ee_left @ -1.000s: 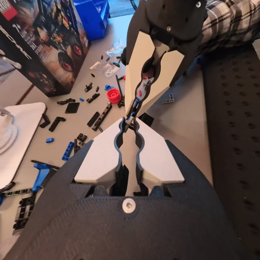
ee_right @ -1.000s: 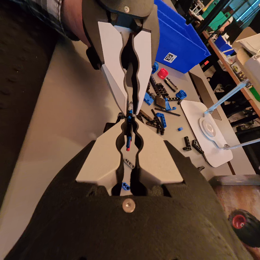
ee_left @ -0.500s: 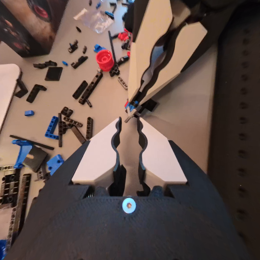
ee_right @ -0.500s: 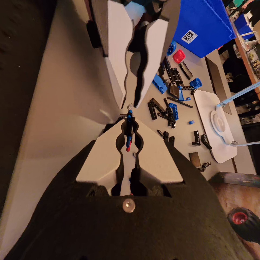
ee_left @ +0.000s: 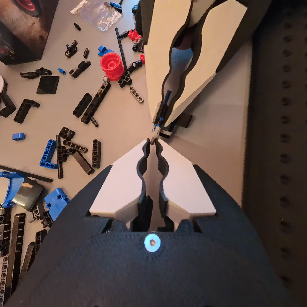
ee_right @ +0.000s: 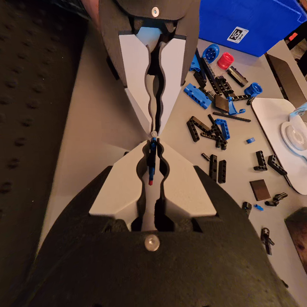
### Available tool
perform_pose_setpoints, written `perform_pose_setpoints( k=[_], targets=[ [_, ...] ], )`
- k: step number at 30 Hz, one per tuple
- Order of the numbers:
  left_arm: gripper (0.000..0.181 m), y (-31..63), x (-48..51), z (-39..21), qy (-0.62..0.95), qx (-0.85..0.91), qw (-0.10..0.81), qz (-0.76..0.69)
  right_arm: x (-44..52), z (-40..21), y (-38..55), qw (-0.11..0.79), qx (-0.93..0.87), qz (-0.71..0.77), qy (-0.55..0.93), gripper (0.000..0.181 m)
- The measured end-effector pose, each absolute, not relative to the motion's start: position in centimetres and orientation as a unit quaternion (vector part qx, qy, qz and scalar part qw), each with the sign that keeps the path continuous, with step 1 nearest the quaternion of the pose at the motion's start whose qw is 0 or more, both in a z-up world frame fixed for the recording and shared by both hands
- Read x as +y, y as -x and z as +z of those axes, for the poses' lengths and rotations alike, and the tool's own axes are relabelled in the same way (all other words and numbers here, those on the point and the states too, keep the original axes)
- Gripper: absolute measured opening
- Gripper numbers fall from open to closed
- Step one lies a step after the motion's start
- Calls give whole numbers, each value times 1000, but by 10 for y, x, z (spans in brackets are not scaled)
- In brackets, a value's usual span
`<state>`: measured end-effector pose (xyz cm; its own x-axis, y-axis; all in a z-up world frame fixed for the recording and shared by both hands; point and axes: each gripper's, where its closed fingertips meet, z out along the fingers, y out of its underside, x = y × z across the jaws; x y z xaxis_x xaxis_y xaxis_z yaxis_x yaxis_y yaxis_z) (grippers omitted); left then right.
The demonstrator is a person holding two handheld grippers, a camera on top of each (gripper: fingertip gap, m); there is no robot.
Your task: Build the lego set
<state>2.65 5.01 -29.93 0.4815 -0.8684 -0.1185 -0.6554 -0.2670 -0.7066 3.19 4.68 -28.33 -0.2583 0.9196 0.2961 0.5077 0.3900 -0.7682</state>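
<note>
My right gripper [ee_right: 152,142] is shut on a small black and blue lego assembly [ee_right: 152,159] with a red end, held above the grey table. A grey pin [ee_right: 153,133] sticks out of its front. My left gripper [ee_left: 152,141] faces it tip to tip, its jaws nearly closed around the end of that grey pin [ee_left: 156,132]. In the left wrist view the right gripper [ee_left: 160,123] comes down from the top with the assembly [ee_left: 163,108] between its fingers. In the right wrist view the left gripper [ee_right: 154,130] comes down from the top.
Loose parts lie on the table: a red wheel hub [ee_left: 112,66], black beams [ee_left: 96,103], a blue angled beam [ee_left: 48,154], a clear bag [ee_left: 99,15]. The set box [ee_left: 21,29], a blue bin [ee_right: 249,21] and a white board [ee_right: 274,132] stand around. A dark perforated mat [ee_left: 279,149] borders the table. The grippers are tip to tip, or close to it. Left tips and right tips are each some 12 cm from the red wheel hub [ee_left: 112,66].
One second ago the left gripper pinched the pin. Half a second ago it had opened and backed off. Now it has closed in on the pin's end again.
</note>
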Motion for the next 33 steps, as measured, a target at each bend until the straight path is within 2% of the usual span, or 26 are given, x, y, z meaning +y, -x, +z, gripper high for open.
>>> perform_pose_setpoints(
  k=[13, 24, 33],
  targets=[
    [6, -34, 49, -298, 763, 507, 378, -131, 48, -287, -37, 372, -741, 270, 489, 4],
    [1, -40, 46, -290, 733, 538, 405, -100, 49, -286, -40, 386, -755, 239, 474, 3],
    [1, -41, 44, -287, 740, 524, 400, -132, 49, -286, -40, 397, -767, 212, 457, 4]
  ],
)
